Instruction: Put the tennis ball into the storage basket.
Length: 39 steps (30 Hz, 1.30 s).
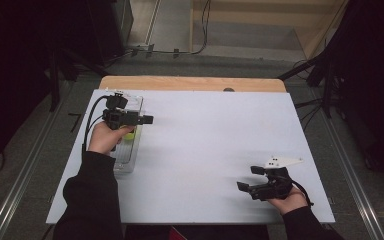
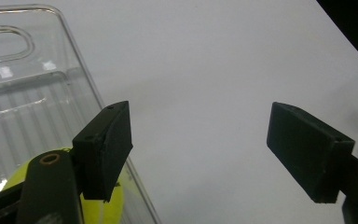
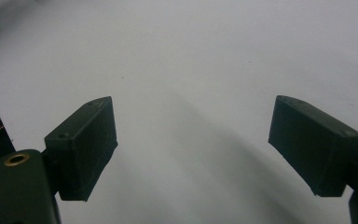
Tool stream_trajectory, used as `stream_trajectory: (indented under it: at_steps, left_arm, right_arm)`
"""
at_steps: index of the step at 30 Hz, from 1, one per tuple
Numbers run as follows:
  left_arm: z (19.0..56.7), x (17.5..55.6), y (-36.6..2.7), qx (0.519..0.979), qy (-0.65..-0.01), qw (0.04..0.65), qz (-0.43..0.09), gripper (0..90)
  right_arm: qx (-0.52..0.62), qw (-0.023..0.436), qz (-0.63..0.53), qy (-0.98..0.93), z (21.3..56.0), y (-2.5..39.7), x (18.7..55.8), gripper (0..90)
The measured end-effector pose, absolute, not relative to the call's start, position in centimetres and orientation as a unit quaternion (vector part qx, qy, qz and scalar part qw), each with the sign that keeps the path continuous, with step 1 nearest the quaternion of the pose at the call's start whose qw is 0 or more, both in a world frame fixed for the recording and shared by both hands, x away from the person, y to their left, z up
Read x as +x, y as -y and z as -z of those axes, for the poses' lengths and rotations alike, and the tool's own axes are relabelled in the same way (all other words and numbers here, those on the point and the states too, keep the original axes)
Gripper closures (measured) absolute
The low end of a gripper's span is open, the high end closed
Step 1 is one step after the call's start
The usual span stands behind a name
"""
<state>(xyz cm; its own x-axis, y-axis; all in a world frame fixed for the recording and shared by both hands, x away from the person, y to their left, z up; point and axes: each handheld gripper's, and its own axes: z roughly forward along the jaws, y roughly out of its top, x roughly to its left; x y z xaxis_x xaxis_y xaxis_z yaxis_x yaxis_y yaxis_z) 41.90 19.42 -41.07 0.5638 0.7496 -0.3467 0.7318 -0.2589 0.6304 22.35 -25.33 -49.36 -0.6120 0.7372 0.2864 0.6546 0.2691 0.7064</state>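
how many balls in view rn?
1. A yellow-green ball sits in the clear plastic container at the table's left, beside the open left gripper. The hand covers part of the container, so more could be hidden.

The high view is looking forward and down from above the white table (image 1: 205, 150). Both gripper views are sitting close over it; the left one is sharing the clear plastic tray (image 2: 32, 93) at the high frame's left.
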Motion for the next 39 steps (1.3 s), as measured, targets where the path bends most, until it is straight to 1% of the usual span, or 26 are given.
stream_trajectory:
  at_steps: [6,11,19,39]
  left_arm:
    - [41.2,41.4,-18.4,0.802,-0.454,0.389,-0.004,22.9]
    - [41.5,41.1,-18.1,0.802,-0.448,0.394,0.015,22.9]
    - [42.1,40.4,-17.7,0.810,-0.443,0.385,0.012,22.9]
    - [42.5,38.2,-16.4,0.819,-0.415,0.396,0.025,22.9]
  right_arm:
    - [0.438,0.049,-0.417,-0.795,49.4,25.3,22.3,13.4]
    - [0.437,0.050,-0.418,-0.795,49.4,25.4,22.3,13.3]
    - [0.437,0.051,-0.418,-0.794,49.3,25.4,22.3,13.3]
    - [0.438,0.050,-0.419,-0.794,49.4,25.4,22.4,13.3]
